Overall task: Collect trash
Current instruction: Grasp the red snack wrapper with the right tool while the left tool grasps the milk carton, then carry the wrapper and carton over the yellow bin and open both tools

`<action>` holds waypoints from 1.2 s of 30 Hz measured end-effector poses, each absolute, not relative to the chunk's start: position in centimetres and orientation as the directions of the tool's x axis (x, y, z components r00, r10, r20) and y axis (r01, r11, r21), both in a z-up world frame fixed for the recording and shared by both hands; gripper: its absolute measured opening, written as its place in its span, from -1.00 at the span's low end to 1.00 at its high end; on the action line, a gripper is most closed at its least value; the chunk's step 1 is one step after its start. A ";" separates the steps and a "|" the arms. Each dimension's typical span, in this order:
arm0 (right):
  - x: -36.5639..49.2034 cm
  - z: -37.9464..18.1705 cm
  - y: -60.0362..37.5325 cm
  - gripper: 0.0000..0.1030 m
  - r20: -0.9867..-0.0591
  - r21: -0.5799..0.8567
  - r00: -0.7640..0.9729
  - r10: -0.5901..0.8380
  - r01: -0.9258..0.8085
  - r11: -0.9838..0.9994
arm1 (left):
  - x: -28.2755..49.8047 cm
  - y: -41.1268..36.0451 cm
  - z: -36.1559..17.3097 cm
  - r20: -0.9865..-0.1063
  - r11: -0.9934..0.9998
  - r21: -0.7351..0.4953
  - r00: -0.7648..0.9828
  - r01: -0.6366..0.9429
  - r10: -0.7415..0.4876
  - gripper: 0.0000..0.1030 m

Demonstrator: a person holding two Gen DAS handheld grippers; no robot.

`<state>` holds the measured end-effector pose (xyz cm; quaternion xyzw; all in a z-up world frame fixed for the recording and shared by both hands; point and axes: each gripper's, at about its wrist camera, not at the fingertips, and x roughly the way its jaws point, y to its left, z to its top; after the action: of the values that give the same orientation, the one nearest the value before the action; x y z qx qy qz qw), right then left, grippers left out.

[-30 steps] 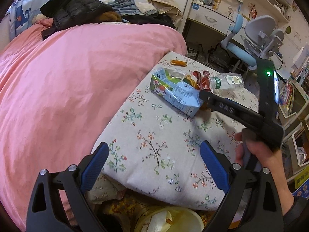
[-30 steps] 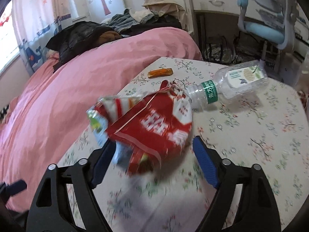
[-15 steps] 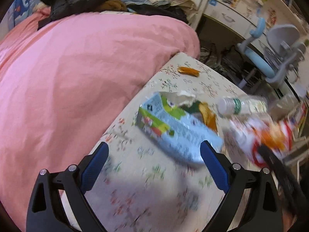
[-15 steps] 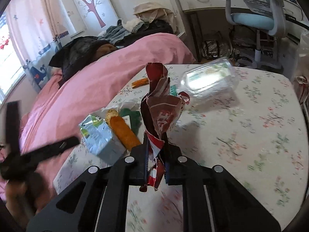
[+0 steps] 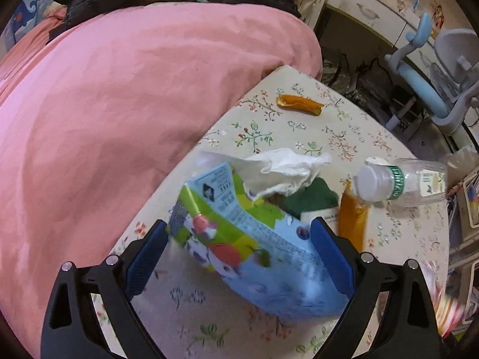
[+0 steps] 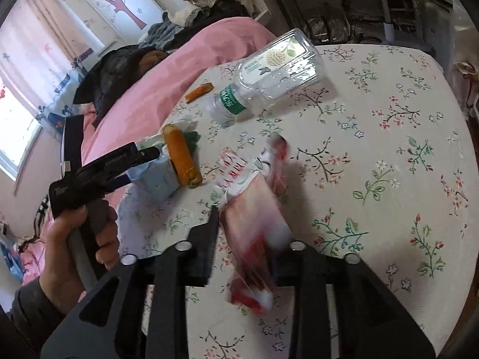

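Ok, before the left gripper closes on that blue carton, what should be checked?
1. Left gripper open, pads on either side of the blue carton: ok.
2. Tissue secure on the carton's torn top: not ok, it looks loose and may fall when lifted.
3. Orange wrapper apart from the gripper's finger: cannot tell, it lies right beside it.
4. Bottle clear of the grasp: ok.
5. Right gripper, jaws opening with the red wrapper between them, firm hold: cannot tell, blurred.

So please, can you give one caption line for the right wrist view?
Right gripper jaws opening around a red snack wrapper above the floral tablecloth.
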<state>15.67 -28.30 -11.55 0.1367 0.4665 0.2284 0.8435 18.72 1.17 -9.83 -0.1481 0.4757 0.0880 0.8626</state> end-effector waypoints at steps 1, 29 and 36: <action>15.7 -11.6 -28.5 -0.37 -0.727 0.440 0.466 0.505 -0.248 0.863 | 19.0 1.2 -10.2 -0.856 0.945 -0.165 0.517 -0.282 0.004 0.77; 13.1 -13.2 -29.7 -0.19 -0.711 0.551 0.385 0.588 -0.215 0.806 | 10.3 0.9 -9.4 -0.889 0.993 -0.089 0.443 0.078 -0.115 0.41; 13.7 -11.9 -29.4 -0.87 -0.652 0.556 0.472 0.593 -0.234 0.797 | 10.2 1.4 -8.9 -0.866 0.983 -0.181 0.467 0.040 -0.178 -0.37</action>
<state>13.70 -29.44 -11.92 0.1998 0.4502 0.2477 0.8343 10.16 1.42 -8.94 -0.0675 0.5122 -0.0638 0.8538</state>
